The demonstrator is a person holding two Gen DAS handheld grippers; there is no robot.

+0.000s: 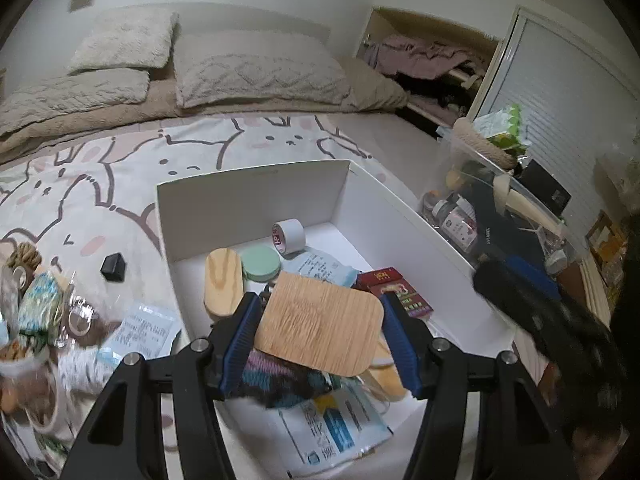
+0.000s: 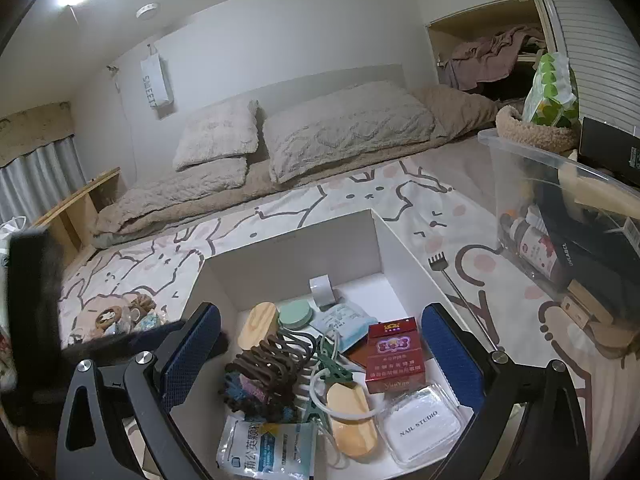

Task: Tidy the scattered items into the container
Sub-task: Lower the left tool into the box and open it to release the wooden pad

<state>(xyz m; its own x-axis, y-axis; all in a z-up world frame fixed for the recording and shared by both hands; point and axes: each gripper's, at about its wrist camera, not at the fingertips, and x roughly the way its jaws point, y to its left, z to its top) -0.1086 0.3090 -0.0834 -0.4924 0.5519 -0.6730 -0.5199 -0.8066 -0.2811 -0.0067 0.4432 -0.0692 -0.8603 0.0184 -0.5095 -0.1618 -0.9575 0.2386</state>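
Left gripper [image 1: 320,320] clamped on a wooden board [image 1: 320,322] above the white box [image 1: 256,196], crowded with tape roll [image 1: 289,236] at 12 o'clock and red carton [image 1: 394,290] at 2. Right gripper [image 2: 320,360] spread wide, empty, over the same box. Still scattered on the bedspread [image 1: 192,148] at 9 o'clock: black cube [image 1: 113,266] and packets [image 1: 146,330]; clear bin [image 2: 568,216] close by at 3.

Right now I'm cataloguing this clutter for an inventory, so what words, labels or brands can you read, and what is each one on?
"NAIL STUDIO": clear case inside the white box.
"SWEET": white hanging bag on the wall.
"YunYun", roughly: red carton in the box; its other print is too small.
Chinese characters: blue-and-white sachet; only partly legible.
Tape roll: red print, blurred.
Dark box in the clear bin: white lettering, unreadable.
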